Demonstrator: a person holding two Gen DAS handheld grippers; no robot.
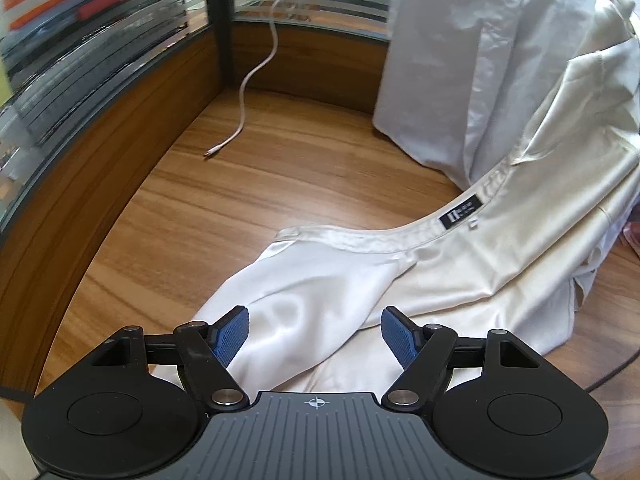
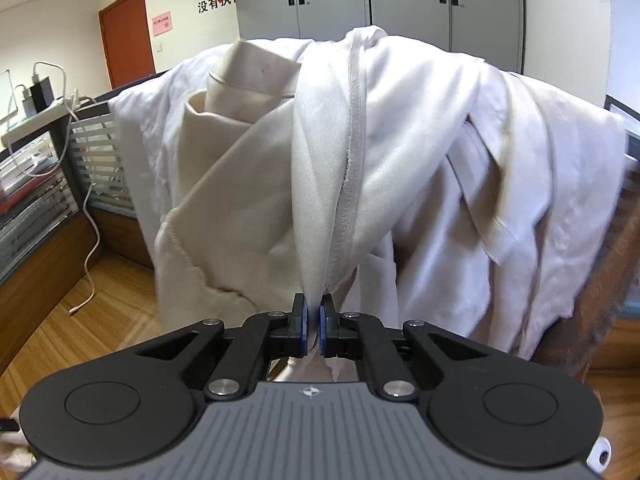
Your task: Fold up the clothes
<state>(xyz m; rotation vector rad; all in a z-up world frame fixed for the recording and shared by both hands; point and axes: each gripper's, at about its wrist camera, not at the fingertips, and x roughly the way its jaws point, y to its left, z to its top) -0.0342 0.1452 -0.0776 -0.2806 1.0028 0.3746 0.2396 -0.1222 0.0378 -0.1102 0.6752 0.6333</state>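
Left wrist view showed my left gripper (image 1: pixel 316 330) with its fingers spread wide and holding nothing, low over a cream shirt (image 1: pixel 460 272). Part of that shirt lay on the wooden desk (image 1: pixel 224 200), and part ran up to the pile of white clothes (image 1: pixel 480 60) on the divider. My right gripper (image 2: pixel 314 322) was squeezed tight on a seam of the shirt (image 2: pixel 320 184). I judged I was pulling it free to spread it. Next, my left needed to pinch another edge.
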